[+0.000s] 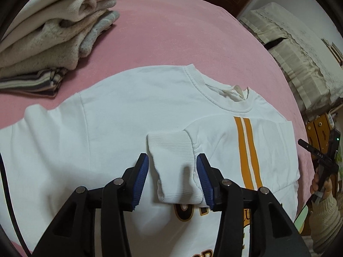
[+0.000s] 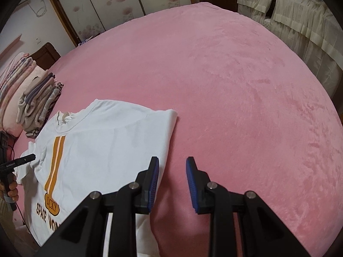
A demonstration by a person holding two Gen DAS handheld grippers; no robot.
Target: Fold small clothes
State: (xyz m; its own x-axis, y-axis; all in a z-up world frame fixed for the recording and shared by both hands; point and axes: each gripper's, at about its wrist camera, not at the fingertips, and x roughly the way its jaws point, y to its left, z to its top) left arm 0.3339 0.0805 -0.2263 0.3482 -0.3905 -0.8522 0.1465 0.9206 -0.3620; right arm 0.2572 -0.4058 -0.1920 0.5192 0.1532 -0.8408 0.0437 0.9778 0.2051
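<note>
Jaws of both grippers apart, left gripper [image 1: 172, 167] straddling the sweatshirt [image 1: 133, 111] cuff [image 1: 171, 150], print partly hidden.

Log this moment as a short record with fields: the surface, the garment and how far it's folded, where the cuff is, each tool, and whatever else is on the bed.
surface: pink bedcover
garment: white sweatshirt with orange stripes, lying flat
fold so far: one sleeve laid across the front; the other sleeve spread out
cuff: between the pads of the left tool, not pinched
right tool: open, over the bedcover at the sweatshirt's edge, holding nothing
also on bed: stack of folded clothes
</note>
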